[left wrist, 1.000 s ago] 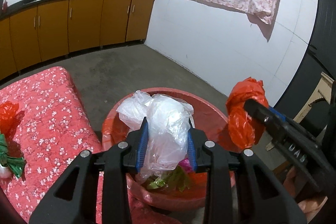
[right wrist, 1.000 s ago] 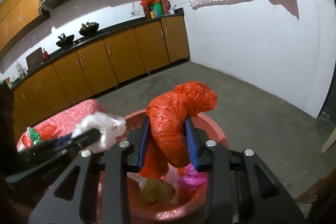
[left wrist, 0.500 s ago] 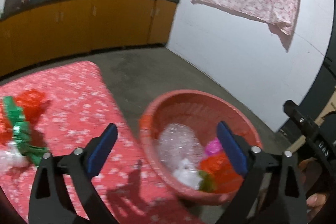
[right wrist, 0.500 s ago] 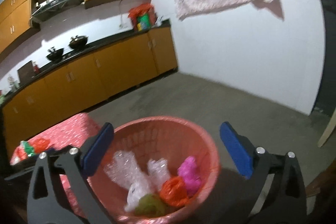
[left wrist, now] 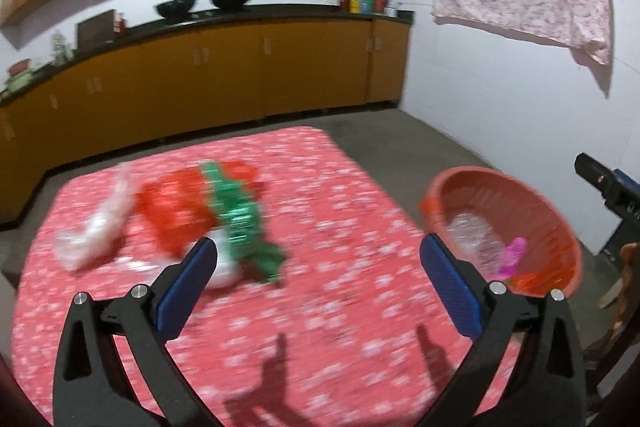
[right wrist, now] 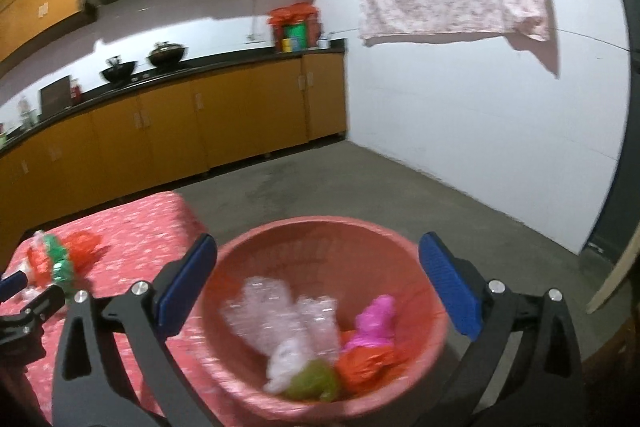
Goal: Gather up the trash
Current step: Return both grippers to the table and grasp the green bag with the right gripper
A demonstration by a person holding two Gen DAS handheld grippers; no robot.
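We judge the job partly done: the round salmon-pink plastic basin (right wrist: 320, 311) beside the table already holds a share of the trash, namely crumpled clear plastic bags (right wrist: 280, 315), a bright pink plastic scrap (right wrist: 376, 319), an orange plastic bag (right wrist: 368, 363) and an olive-green wad (right wrist: 314, 383) (motion blur softens all of them, so we name them by colour only). What is left lies in a cluster on the red floral-print tablecloth (left wrist: 340, 307): a crumpled orange-red plastic bag (left wrist: 176, 203), a shiny green foil wrapper (left wrist: 240, 223) lying across it, a clear whitish plastic bag (left wrist: 100, 231) just beside them on the far left, and a white rounded piece (left wrist: 222, 267) partly hidden behind a finger. We see our left gripper (left wrist: 316, 283) with its blue-padded jaws spread wide and, by our reading, opening a last touch further; nothing sits between them and the pads touch nothing, though they look out over the table with the remaining cluster just ahead. Our right gripper (right wrist: 318, 281) hangs above the basin with its jaws equally wide apart, holding nothing and touching nothing, the basin's contents showing between its fingers from above. We reckon several pieces are yet to be picked up from the cloth and dropped in the basin before the table is cleared.
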